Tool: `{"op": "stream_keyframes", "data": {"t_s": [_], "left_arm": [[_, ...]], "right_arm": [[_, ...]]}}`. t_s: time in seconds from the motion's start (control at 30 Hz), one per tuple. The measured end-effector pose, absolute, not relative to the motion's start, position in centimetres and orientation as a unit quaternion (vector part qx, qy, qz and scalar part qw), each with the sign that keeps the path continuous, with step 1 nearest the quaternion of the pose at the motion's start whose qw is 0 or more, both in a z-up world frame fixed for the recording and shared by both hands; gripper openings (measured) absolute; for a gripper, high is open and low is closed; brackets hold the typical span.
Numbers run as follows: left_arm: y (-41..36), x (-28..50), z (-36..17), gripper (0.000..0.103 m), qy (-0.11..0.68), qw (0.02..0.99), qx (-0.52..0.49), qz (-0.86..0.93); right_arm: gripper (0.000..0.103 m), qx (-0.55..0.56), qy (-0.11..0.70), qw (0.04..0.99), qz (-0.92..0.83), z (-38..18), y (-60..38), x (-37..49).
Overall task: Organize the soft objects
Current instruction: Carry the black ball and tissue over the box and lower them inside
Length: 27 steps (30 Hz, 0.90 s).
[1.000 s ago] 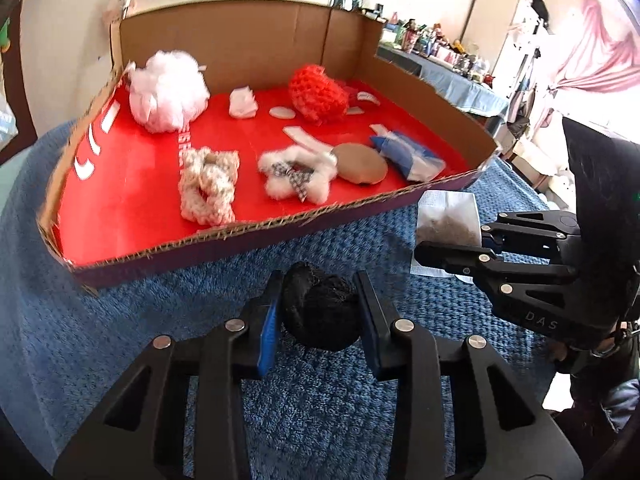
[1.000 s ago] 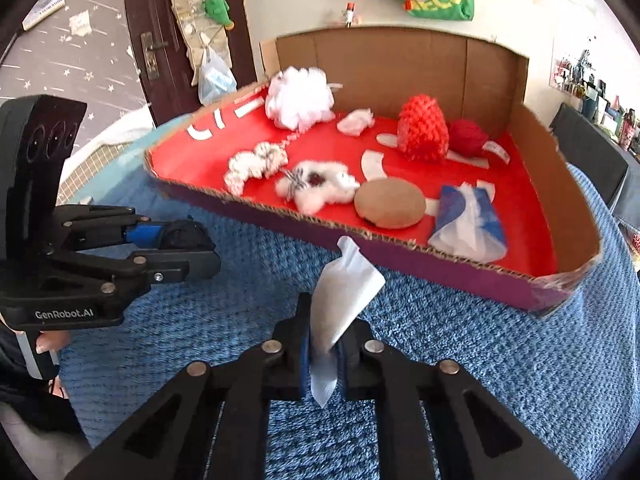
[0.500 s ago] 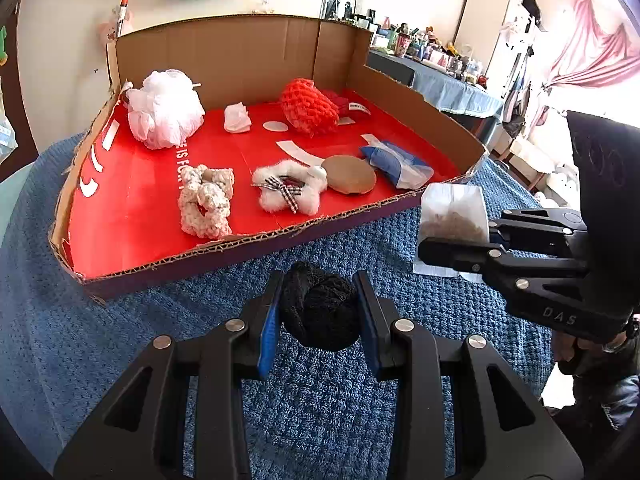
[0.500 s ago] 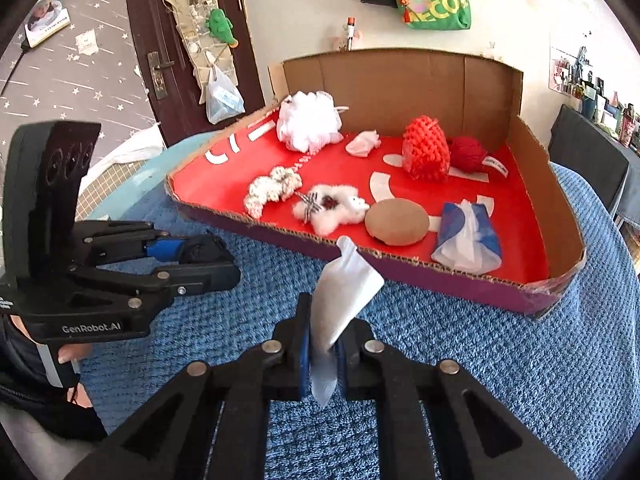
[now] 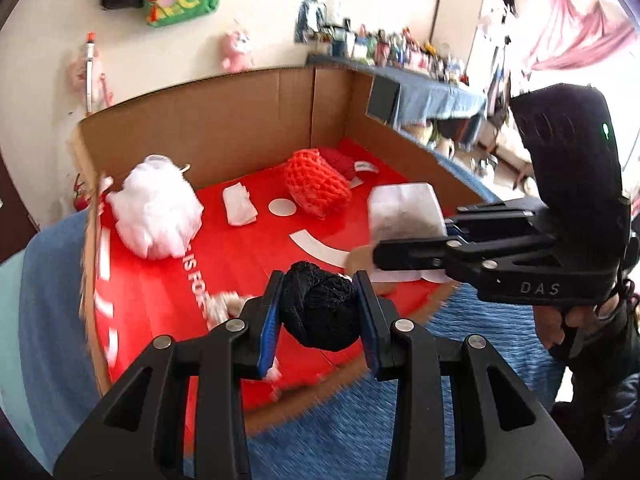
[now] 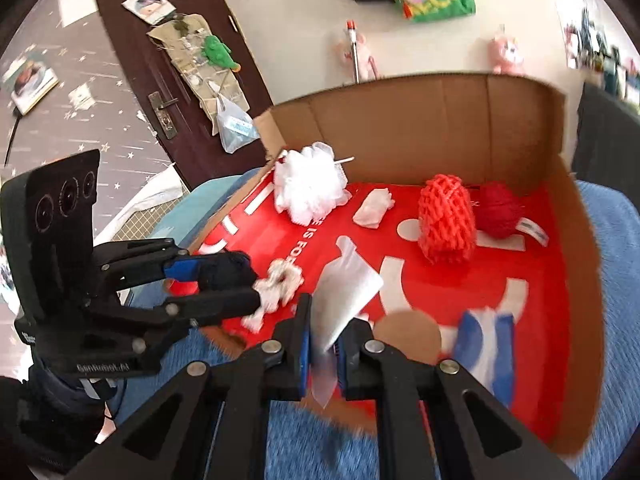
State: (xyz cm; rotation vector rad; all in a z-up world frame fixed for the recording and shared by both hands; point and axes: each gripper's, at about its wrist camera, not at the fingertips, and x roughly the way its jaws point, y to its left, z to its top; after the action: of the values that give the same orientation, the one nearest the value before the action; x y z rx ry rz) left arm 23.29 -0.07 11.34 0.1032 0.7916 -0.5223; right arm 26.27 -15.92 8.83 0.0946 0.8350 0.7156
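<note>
Now both your grippers hang over the near edge of the cardboard tray [image 5: 224, 128], where a second ago they sat back over the blue knitted cloth [image 5: 52, 320] with the tray's front wall ahead of them. Your left gripper [image 5: 318, 312] still pinches the black yarn ball [image 5: 320, 308] between its blue pads, the ball bulging out on either side of them; it is now above the tray's red floor near the front edge, with the cream crocheted piece [image 5: 224, 304] half hidden behind the left finger. Your right gripper [image 6: 324, 344] keeps its fingers pressed tight on the thin white sachet [image 6: 344, 292], which stands up tilted from the pads, now over the tray's front edge beside the tan round pad [image 6: 408, 332] and the blue-and-white pack [image 6: 484, 336]. Further in, the white mesh puff [image 6: 308, 188] sits toward the back left corner, and the red net ball [image 6: 446, 220] and dark red yarn ball [image 6: 500, 214] toward the back right, unchanged.
</note>
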Motion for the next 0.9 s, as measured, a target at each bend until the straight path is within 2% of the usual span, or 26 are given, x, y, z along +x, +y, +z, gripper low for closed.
{"op": "stream_keyframes", "data": {"t_s": [0.47, 0.9], "left_arm": [[-0.4, 32.3, 7.4, 0.032, 0.476, 0.836, 0.110, -0.251], [-0.4, 35.3, 6.4, 0.032, 0.504, 0.825, 0.125, -0.223]], "right_arm": [[0.013, 0.019, 0.502, 0.793, 0.345, 5.6, -12.5, 34.1], [0.014, 0.012, 0.531, 0.775, 0.341, 4.4, -11.0, 36.1]]}}
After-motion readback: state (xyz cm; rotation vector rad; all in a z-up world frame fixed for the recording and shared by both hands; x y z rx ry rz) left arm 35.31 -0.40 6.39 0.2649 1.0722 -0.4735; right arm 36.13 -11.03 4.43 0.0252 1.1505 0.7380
